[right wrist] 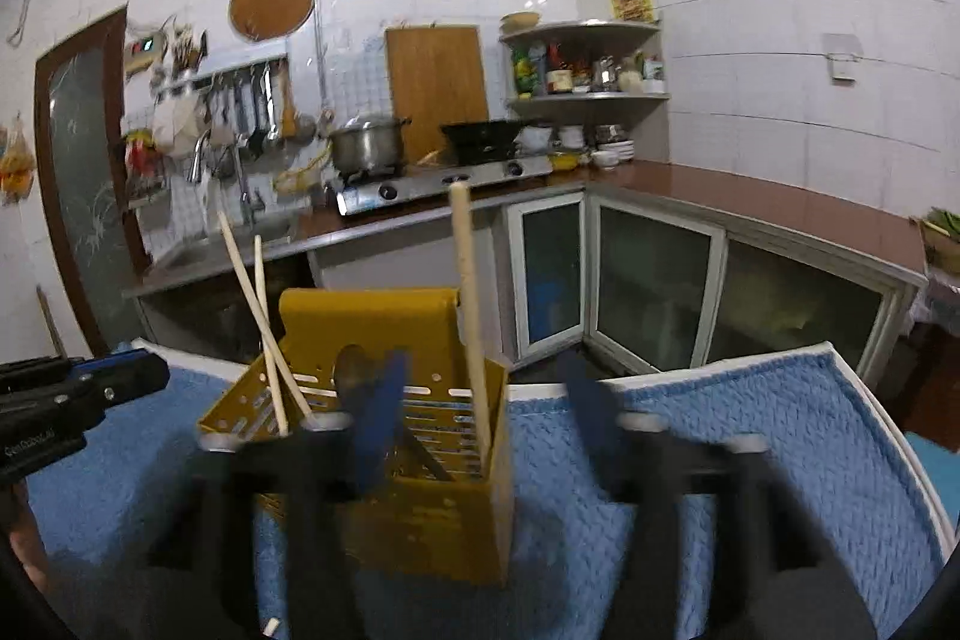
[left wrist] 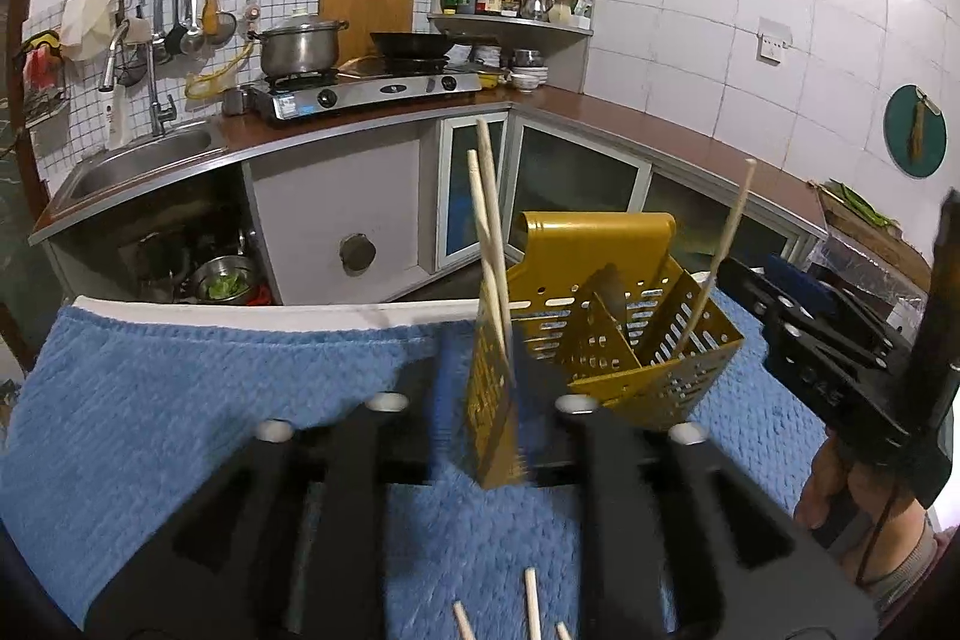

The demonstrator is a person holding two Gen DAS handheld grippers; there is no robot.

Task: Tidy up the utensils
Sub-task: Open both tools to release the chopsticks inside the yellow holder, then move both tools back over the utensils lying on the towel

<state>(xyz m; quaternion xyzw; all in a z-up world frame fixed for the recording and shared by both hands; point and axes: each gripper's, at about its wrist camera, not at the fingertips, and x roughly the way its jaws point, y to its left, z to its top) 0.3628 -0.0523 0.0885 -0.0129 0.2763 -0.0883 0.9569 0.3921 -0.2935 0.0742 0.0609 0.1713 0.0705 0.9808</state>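
Left tongs (left wrist: 480, 403) narrowly apart astride yellow perforated metal utensil holder (left wrist: 606, 340); right tongs (right wrist: 480, 403) wide, empty. Risk: nudging holder, tipping wooden chopsticks (left wrist: 489, 232) onto blue-towelled desk (left wrist: 210, 388).

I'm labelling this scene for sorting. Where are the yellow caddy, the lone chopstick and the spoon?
Yellow caddy (right wrist: 432, 514): right wrist view, its front wall.
Lone chopstick (right wrist: 468, 292): right wrist view, mid-shaft above the caddy's rim.
Spoon (right wrist: 351, 370): right wrist view, its bowl inside the caddy.
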